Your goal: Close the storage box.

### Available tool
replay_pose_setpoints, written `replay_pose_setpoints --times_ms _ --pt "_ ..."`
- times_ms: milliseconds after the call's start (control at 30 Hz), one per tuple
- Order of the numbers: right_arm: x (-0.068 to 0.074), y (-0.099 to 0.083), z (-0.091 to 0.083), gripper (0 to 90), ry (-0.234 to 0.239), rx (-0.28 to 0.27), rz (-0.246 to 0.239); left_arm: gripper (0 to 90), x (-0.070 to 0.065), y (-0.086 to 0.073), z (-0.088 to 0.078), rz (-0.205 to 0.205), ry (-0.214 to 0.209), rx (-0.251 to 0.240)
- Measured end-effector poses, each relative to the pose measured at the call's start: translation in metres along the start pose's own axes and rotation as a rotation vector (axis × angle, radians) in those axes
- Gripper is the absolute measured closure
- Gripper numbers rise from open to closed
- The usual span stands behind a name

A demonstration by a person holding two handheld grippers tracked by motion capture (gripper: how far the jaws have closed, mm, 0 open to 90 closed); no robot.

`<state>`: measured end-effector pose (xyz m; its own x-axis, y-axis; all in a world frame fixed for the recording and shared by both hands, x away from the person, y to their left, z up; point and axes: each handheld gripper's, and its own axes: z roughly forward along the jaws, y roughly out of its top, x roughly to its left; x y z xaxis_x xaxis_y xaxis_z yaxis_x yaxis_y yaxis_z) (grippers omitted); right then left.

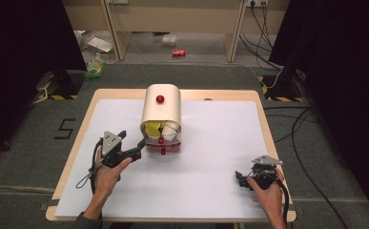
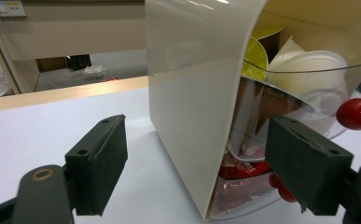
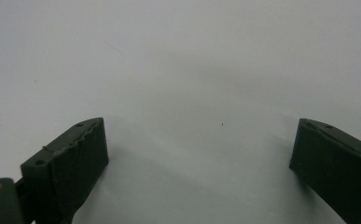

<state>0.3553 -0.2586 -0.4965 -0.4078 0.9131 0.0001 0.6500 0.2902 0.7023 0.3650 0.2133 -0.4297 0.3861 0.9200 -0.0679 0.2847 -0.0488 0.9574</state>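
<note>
A cream box (image 1: 161,110) with a rounded cover and a red knob (image 1: 160,99) on top stands at the middle back of the white sheet. Its clear front (image 2: 308,88) carries a red knob (image 2: 357,113). Behind it are a yellow plate (image 2: 255,58) and white bowls (image 2: 308,70), with red packets (image 2: 243,170) in the lower part. My left gripper (image 1: 137,151) sits at the box's front left corner. In the left gripper view the left gripper (image 2: 205,168) is open, and the cover's edge (image 2: 192,93) stands between its jaws, untouched. My right gripper (image 1: 241,180) rests open and empty near the front right; the right gripper (image 3: 199,163) faces the bare sheet.
The white sheet (image 1: 210,152) covers most of the wooden table (image 1: 72,157). Beyond the table, a red can (image 1: 179,53) and litter lie on the floor. Cables (image 1: 301,129) run along the floor at the right, and black curtains hang at both sides.
</note>
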Motion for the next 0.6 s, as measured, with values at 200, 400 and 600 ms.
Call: replay_pose_setpoints --times_ms 200,400,600 --pt "0.0 0.0 0.0 4.2 0.0 0.0 0.0 20.7 0.0018 -0.0002 0.0021 -0.003 0.005 0.002" --pt "-0.0001 0.0 0.0 4.1 0.001 0.0 0.0 20.4 0.0032 -0.0006 0.0049 -0.009 0.008 0.005" --pt "-0.0001 0.0 0.0 4.2 0.001 0.0 0.0 19.6 0.0025 -0.0007 0.0045 0.008 0.025 0.001"
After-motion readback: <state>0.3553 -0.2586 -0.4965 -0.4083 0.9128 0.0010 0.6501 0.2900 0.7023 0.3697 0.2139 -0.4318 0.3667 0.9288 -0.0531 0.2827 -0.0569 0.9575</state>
